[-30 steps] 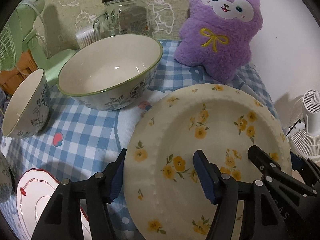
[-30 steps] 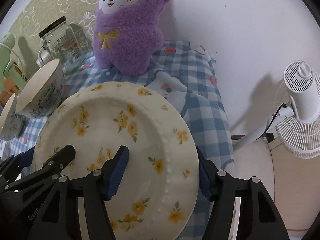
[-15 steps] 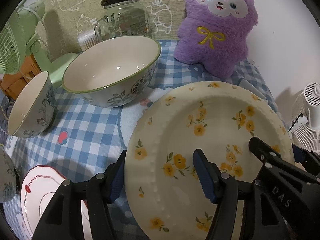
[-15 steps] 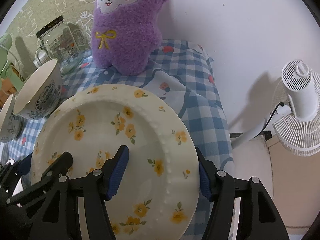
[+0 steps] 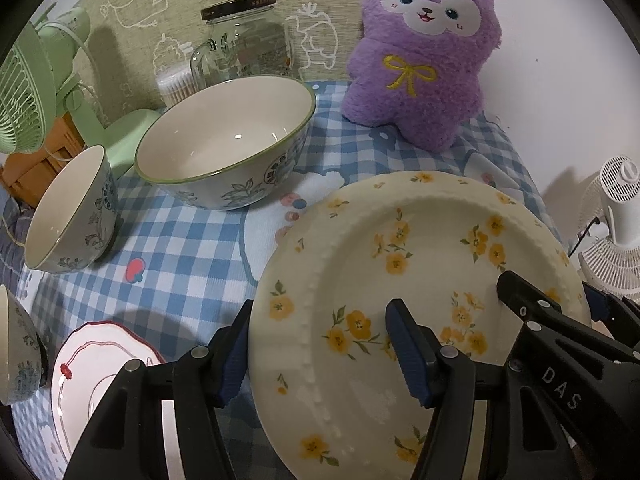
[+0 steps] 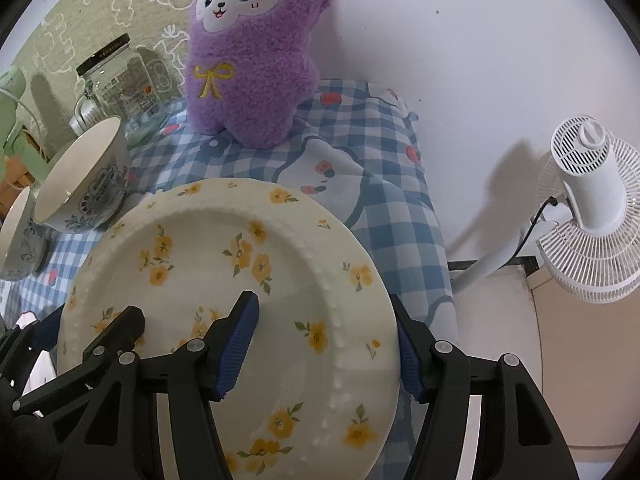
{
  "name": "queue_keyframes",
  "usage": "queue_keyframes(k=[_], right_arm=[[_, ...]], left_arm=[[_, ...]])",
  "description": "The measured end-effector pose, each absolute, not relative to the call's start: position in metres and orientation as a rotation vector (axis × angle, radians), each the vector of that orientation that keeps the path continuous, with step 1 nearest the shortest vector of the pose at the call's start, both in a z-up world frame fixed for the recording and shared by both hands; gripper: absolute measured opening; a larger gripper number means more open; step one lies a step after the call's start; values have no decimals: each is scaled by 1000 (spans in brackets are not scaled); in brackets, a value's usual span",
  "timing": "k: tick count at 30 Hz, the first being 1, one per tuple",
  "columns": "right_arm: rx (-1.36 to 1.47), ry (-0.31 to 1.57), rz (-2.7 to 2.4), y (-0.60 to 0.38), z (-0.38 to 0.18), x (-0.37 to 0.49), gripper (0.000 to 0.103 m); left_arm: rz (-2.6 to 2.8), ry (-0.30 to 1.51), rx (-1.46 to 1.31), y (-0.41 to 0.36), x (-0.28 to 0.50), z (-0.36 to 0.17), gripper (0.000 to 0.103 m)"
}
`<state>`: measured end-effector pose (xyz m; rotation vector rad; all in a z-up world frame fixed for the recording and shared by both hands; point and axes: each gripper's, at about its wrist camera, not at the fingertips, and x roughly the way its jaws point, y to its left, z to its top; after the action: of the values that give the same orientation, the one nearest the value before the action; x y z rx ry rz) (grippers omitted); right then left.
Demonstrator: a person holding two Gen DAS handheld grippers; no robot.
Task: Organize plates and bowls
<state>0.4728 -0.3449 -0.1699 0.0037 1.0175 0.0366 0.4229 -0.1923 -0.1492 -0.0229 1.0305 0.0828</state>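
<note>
A cream plate with yellow flowers [image 5: 420, 264] [image 6: 224, 280] is held above the checked tablecloth by both grippers. My left gripper [image 5: 320, 356] is shut on its left rim, one finger under and one on top. My right gripper [image 6: 324, 344] is shut on its right rim; it also shows in the left wrist view [image 5: 552, 320]. A large green-rimmed bowl [image 5: 228, 144] [image 6: 84, 184] stands behind the plate. A smaller patterned bowl [image 5: 72, 212] stands left of it. A small white plate with a red edge [image 5: 92, 376] lies at lower left.
A purple plush toy [image 5: 424, 56] [image 6: 256, 56] and a glass jar [image 5: 244, 40] stand at the back. A green fan [image 5: 28, 88] is at the left. A white fan [image 6: 588, 208] stands off the table's right edge. Another bowl [image 5: 16, 344] sits at far left.
The plate and both grippers have moved back toward me and slightly up; the bowls and plush look farther away. Both grips are unchanged.
</note>
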Motion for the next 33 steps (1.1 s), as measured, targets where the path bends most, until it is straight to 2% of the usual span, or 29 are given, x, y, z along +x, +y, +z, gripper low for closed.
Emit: queue_keyframes(k=[24,33], right_arm=[[11,945,-5,-327,-114,418,67],[20,913,-14,-318,-96,385,67]], left_arm=[[26,968,-19,-172,373,-101,65],[9,950,-27,-157,343,-87,61]])
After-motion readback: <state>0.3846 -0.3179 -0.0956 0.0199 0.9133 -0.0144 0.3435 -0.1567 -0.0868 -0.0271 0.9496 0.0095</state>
